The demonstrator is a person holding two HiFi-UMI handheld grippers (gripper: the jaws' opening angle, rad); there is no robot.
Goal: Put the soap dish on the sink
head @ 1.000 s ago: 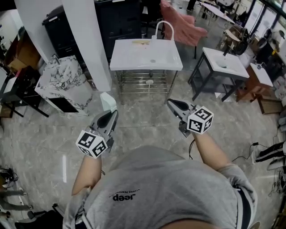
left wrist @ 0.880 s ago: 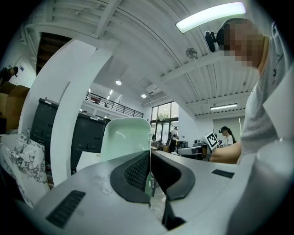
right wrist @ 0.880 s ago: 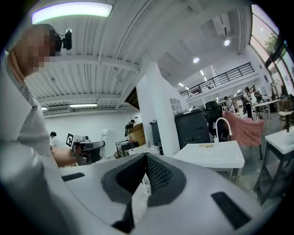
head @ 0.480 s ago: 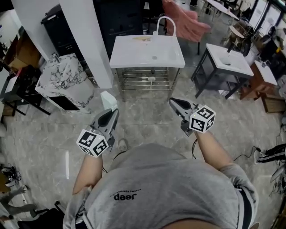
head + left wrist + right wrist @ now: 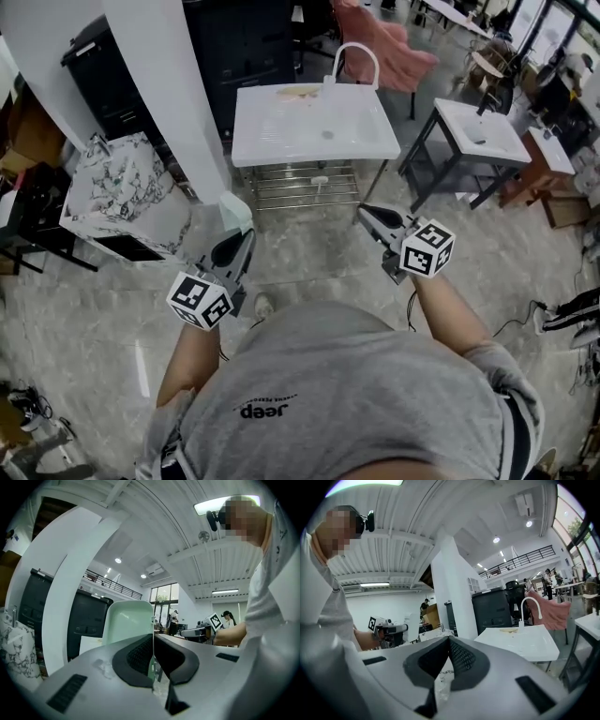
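Both tongs have come forward with the person since a second ago: the sink (image 5: 281,131) sits larger and closer in the head view, and the marbled block (image 5: 122,187) has slid off toward the left.

Nearest, the left tongs (image 5: 240,242) are clamped on the near edge of the soap dish (image 5: 234,211), a pale green tray. In the left gripper view the pads of the left tongs (image 5: 153,641) meet on its thin rim, and the soap dish (image 5: 129,620) juts on past the tips, hollow face turned back toward the camera. Its long axis seems to run on along the tongs, toward the sink. The right tongs (image 5: 367,214) are level with the left and also shut; the right gripper view shows the pads of the right tongs (image 5: 448,641) together with nothing between them.

Beyond both lies open floor (image 5: 309,253), then the sink's front edge. The sink lies straight ahead, between the two tongs and well apart from them; the left tongs, which carry the dish, line up with its front left corner. My guess is the approach is only partly done, and the dish must travel on ahead and slightly right to reach the flat rim. At the back edge stands the faucet (image 5: 356,58), with a yellowish scrap (image 5: 298,91) beside it.
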